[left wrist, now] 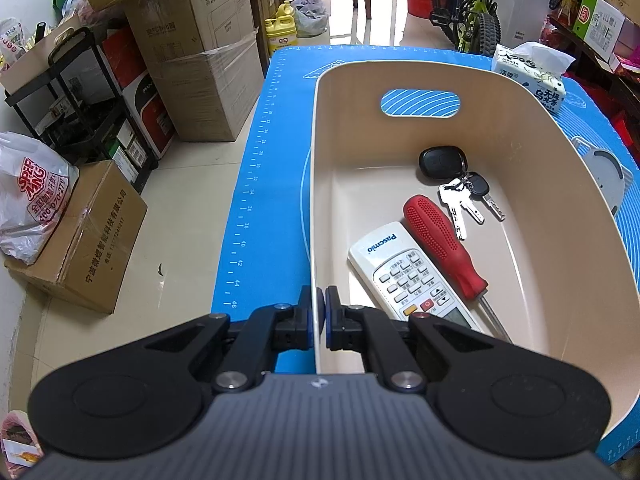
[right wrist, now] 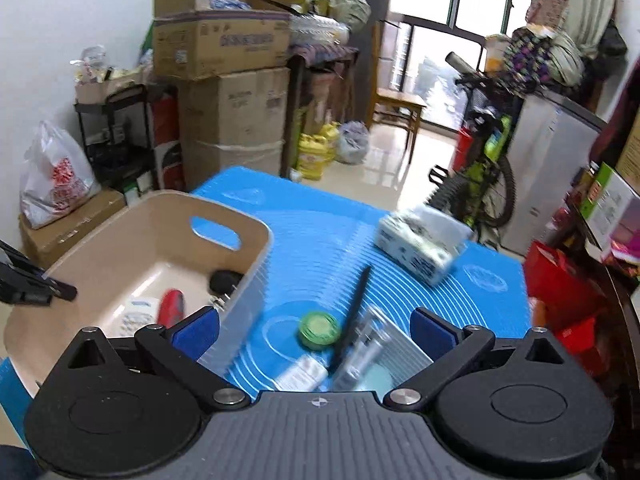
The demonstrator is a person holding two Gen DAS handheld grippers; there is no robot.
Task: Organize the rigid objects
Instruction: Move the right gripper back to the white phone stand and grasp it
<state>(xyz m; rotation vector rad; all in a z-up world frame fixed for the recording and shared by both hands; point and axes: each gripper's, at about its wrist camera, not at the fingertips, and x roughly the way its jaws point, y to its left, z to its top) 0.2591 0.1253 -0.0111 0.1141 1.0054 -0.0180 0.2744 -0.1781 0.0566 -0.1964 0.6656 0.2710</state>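
Note:
A beige bin (left wrist: 520, 128) stands on the blue mat (left wrist: 272, 184). Inside it lie a white remote (left wrist: 404, 276), a red-handled screwdriver (left wrist: 440, 240) and a bunch of keys with a black fob (left wrist: 460, 192). My left gripper (left wrist: 325, 304) is shut on the bin's near left wall, one pad on each side. My right gripper (right wrist: 314, 330) hangs wide open above the mat (right wrist: 320, 232), right of the bin (right wrist: 120, 232), with nothing held. Below it lie a green round tin (right wrist: 319, 329), a black stick (right wrist: 354, 312), a clear blurred item (right wrist: 368, 344) and a white tube (right wrist: 300, 374).
A tissue pack (right wrist: 420, 248) sits at the mat's far right. Cardboard boxes (left wrist: 200, 64) and a black rack (left wrist: 80, 92) stand on the floor to the left. A bicycle (right wrist: 480, 176) leans beyond the table. A red bag (right wrist: 560, 280) is at the right.

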